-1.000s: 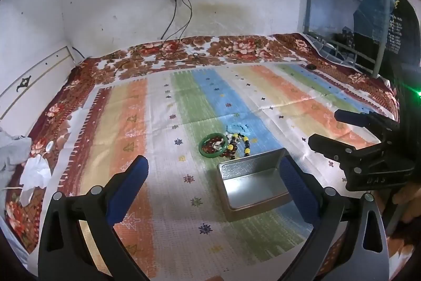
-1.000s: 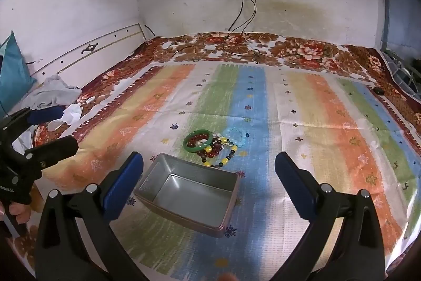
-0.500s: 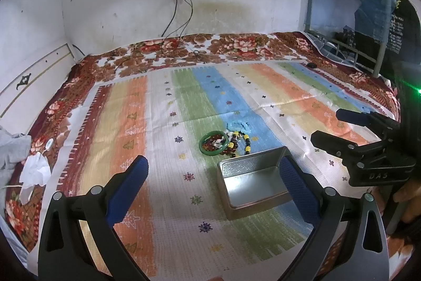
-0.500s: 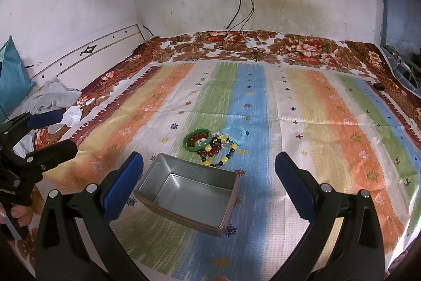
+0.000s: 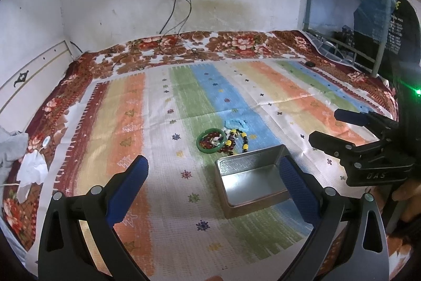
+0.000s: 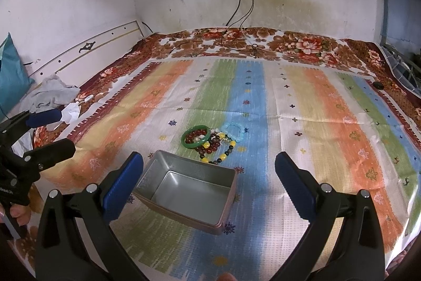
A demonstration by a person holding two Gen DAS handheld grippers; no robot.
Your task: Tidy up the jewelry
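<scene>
An empty silver tin box [image 5: 250, 182] [image 6: 188, 191] sits on the striped cloth. Just beyond it lies a small heap of jewelry: a green bangle [image 5: 211, 140] [image 6: 197, 136], dark red and yellow bead bracelets [image 5: 238, 140] [image 6: 218, 149], and a light blue bracelet [image 5: 236, 124] [image 6: 234, 131]. My left gripper [image 5: 211, 178] is open above the cloth, with the box by its right finger. My right gripper [image 6: 209, 178] is open over the box and holds nothing. Each gripper shows in the other's view, the right one [image 5: 342, 128] at the right edge, the left one [image 6: 44, 131] at the left edge.
The striped cloth [image 5: 126, 133] covers a floral bedspread [image 6: 302, 44]. Crumpled grey cloth and white paper [image 6: 55, 96] lie at the left edge. Cables [image 6: 236, 28] hang from a wall socket to the bed's far side. A metal rack with clothes [image 5: 368, 17] stands at right.
Both cameras have tilted slightly down; the box and jewelry sit a little higher in each view. Both grippers stay open and nothing on the cloth has moved.
</scene>
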